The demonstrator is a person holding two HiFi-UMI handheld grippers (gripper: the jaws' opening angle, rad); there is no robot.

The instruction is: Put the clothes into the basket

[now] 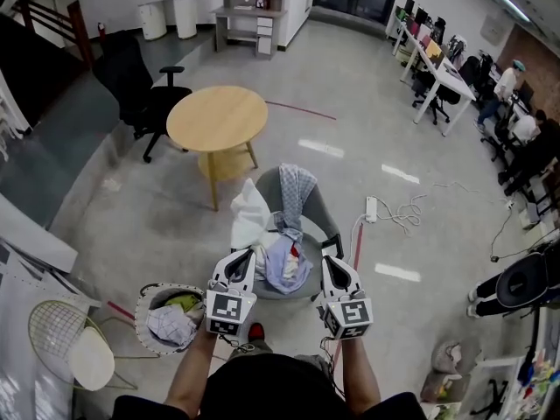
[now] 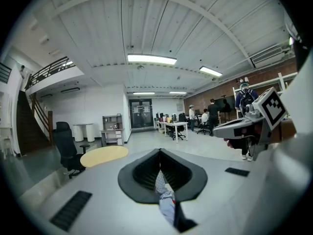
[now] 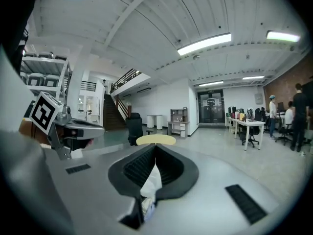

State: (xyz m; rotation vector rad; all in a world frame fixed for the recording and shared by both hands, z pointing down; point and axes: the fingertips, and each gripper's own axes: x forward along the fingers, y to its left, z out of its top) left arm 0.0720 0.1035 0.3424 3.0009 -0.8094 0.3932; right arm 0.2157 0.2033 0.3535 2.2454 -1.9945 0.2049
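Laundry (image 1: 171, 322) already lies crumpled in the round white wire basket (image 1: 138, 320), which stands on the floor at 8 o'clock from the person's hands.

Just beside the basket, at its 3 o'clock, the left gripper (image 1: 245, 257) has its jaws pinched together on pale blue and checked cloth (image 2: 165, 199), which trails down out of the pinch.

At 12 o'clock from both grippers stands a grey shell chair (image 1: 319, 208) carrying a heap of clothes (image 1: 284, 265). The heap's long axis runs from 12 to 6 o'clock, and both sets of tips sit at its near end. The head view does not show whether the gripped pieces hang free of the heap.

The right gripper (image 1: 331, 262), at 3 o'clock of the left one, is also closed, with white cloth (image 3: 149, 182) caught between its jaws.

The coming move likely turns on 1 relation: the basket lies low at 8 o'clock, behind the tips. The left gripper is clearly the nearer of the 2. The right one would have to cross the person's body to reach the rim.
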